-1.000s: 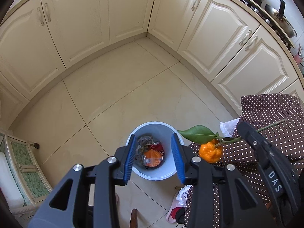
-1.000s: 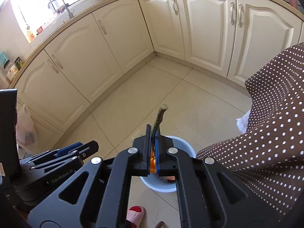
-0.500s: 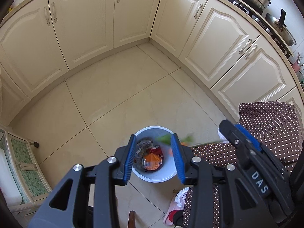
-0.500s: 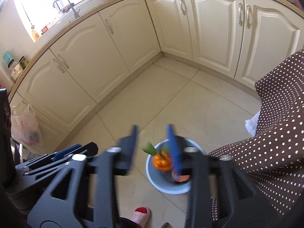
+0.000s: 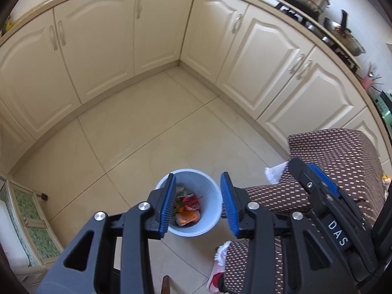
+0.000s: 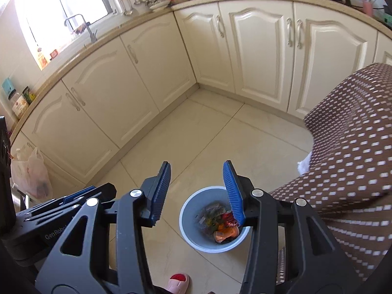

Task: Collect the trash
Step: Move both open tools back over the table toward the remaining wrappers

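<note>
A pale blue trash bin (image 5: 210, 188) stands on the tiled floor and holds wrappers, a red can and orange scraps (image 5: 187, 210). My left gripper (image 5: 197, 207) is open and empty, high above the bin. The bin also shows in the right wrist view (image 6: 188, 213), with its trash (image 6: 220, 225). My right gripper (image 6: 196, 193) is open and empty, above the bin's left rim. The right gripper's body shows in the left wrist view (image 5: 325, 210), and the left gripper's body in the right wrist view (image 6: 61, 210).
Cream cabinets (image 5: 152, 36) line the corner behind the bin. A brown dotted cloth (image 5: 338, 171) covers a surface on the right, also in the right wrist view (image 6: 350, 159). A pink slipper (image 6: 177, 281) is near the bin. A plastic bag (image 6: 29, 174) hangs at left.
My right gripper opened and let go of the orange fruit on its leafy stem, which dropped into the bin. Both grippers rose slightly.
</note>
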A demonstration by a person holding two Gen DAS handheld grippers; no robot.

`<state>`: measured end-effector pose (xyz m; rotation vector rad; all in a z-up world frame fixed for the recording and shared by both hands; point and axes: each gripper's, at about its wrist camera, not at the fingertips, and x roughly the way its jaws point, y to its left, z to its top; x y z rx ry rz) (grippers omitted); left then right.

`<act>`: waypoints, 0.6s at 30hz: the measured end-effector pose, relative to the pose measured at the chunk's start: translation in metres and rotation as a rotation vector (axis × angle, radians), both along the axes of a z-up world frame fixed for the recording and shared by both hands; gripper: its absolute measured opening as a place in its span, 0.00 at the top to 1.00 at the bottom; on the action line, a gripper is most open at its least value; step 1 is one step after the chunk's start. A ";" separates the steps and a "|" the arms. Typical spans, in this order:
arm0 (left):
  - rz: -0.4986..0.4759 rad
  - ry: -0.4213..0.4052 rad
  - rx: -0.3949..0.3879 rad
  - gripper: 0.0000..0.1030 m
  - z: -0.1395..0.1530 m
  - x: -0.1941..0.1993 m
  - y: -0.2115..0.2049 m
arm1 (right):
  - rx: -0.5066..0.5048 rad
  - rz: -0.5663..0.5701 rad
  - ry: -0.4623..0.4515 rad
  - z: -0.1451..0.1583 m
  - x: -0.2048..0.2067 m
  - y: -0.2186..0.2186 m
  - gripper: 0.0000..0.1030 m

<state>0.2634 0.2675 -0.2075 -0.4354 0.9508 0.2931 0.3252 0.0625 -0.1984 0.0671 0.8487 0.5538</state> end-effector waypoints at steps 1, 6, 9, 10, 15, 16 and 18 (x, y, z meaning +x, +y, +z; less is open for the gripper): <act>-0.011 -0.013 0.006 0.64 0.007 0.000 -0.007 | 0.005 -0.010 -0.012 0.006 -0.002 -0.006 0.57; -0.084 -0.081 0.025 0.64 0.038 0.005 -0.054 | 0.035 -0.085 -0.094 0.043 -0.011 -0.058 0.57; -0.156 -0.127 0.045 0.62 0.061 0.014 -0.095 | 0.050 -0.159 -0.151 0.068 -0.016 -0.105 0.57; -0.195 -0.146 0.050 0.61 0.071 0.018 -0.116 | 0.056 -0.186 -0.168 0.075 -0.018 -0.122 0.57; -0.341 -0.199 0.068 0.59 0.102 0.034 -0.204 | 0.077 -0.340 -0.233 0.107 -0.027 -0.220 0.56; -0.381 -0.215 0.070 0.59 0.111 0.039 -0.229 | 0.077 -0.377 -0.243 0.114 -0.029 -0.241 0.56; -0.456 -0.239 0.066 0.59 0.126 0.046 -0.272 | 0.084 -0.435 -0.255 0.123 -0.032 -0.278 0.56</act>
